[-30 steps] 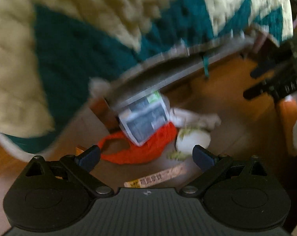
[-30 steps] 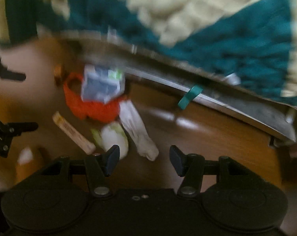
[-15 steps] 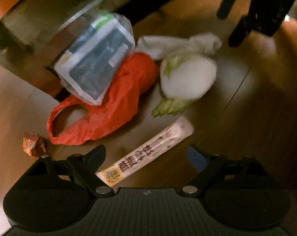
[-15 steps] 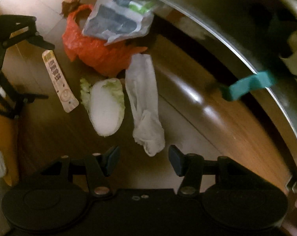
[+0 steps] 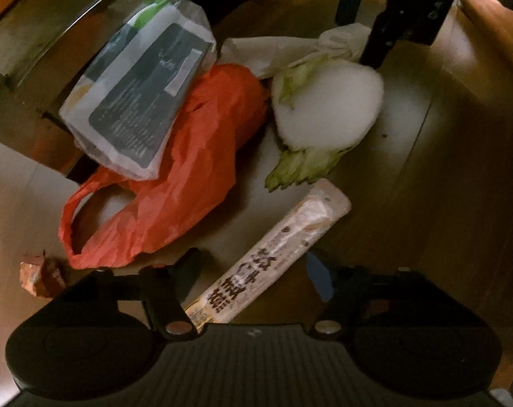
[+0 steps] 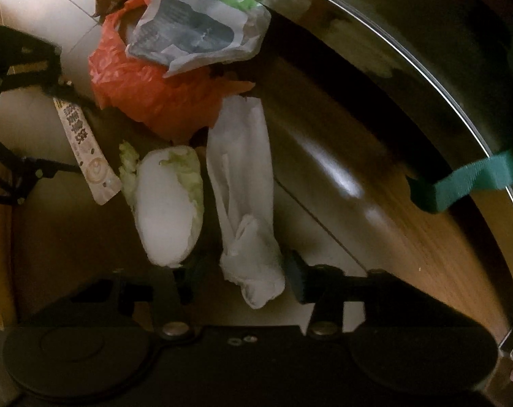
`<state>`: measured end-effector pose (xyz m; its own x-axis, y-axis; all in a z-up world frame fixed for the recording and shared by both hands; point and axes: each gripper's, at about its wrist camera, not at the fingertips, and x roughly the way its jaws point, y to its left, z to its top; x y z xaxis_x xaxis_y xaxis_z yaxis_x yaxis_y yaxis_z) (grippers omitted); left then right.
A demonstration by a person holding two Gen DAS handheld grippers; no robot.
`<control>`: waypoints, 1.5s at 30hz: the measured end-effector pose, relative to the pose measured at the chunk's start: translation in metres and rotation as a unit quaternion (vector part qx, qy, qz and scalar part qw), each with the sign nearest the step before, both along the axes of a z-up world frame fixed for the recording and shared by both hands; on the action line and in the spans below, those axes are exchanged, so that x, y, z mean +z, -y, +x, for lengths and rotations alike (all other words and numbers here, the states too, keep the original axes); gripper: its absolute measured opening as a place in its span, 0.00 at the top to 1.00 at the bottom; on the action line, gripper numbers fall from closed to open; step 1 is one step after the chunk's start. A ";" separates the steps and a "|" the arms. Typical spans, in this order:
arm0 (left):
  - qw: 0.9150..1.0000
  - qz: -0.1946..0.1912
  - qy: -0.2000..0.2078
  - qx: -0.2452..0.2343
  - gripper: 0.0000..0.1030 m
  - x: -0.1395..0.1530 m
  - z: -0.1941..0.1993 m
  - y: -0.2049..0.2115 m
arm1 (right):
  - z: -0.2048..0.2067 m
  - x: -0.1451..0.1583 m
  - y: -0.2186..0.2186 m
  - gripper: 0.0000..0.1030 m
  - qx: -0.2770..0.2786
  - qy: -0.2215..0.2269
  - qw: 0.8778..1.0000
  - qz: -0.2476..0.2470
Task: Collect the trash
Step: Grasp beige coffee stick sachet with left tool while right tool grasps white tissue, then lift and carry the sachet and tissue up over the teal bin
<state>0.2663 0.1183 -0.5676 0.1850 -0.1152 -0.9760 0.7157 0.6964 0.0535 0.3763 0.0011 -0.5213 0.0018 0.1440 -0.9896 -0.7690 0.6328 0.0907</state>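
White tissue point(image 6: 246, 203) sits between the right claw point(image 6: 238, 279) half-closed jaws, the sachet point(image 5: 273, 261) between the left claw point(image 5: 253, 271) narrowing jaws; neither gripped yet, so pinch low against the floor point(image 6: 375, 203).

home | wooden floor point(image 6: 409, 237) | household litter: cabbage piece point(image 5: 327, 105), orange bag point(image 5: 188, 183)

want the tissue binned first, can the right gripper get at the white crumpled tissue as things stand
Probably yes. The right gripper already straddles the near end of the white crumpled tissue, its jaws just closing in; nothing lies on that end, and the cabbage piece sits beside it.
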 end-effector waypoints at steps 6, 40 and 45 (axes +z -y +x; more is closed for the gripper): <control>1.000 -0.021 -0.013 0.008 0.67 0.005 -0.001 0.000 | -0.004 0.001 -0.002 0.79 -0.004 0.012 1.000 -0.002; 0.977 -0.147 0.024 0.153 0.81 0.226 -0.006 0.006 | -0.113 0.290 0.067 0.87 -0.216 0.112 0.963 0.114; 0.966 -0.182 0.078 0.164 0.81 0.308 -0.012 0.010 | -0.134 0.366 0.081 0.87 -0.231 0.170 0.946 0.151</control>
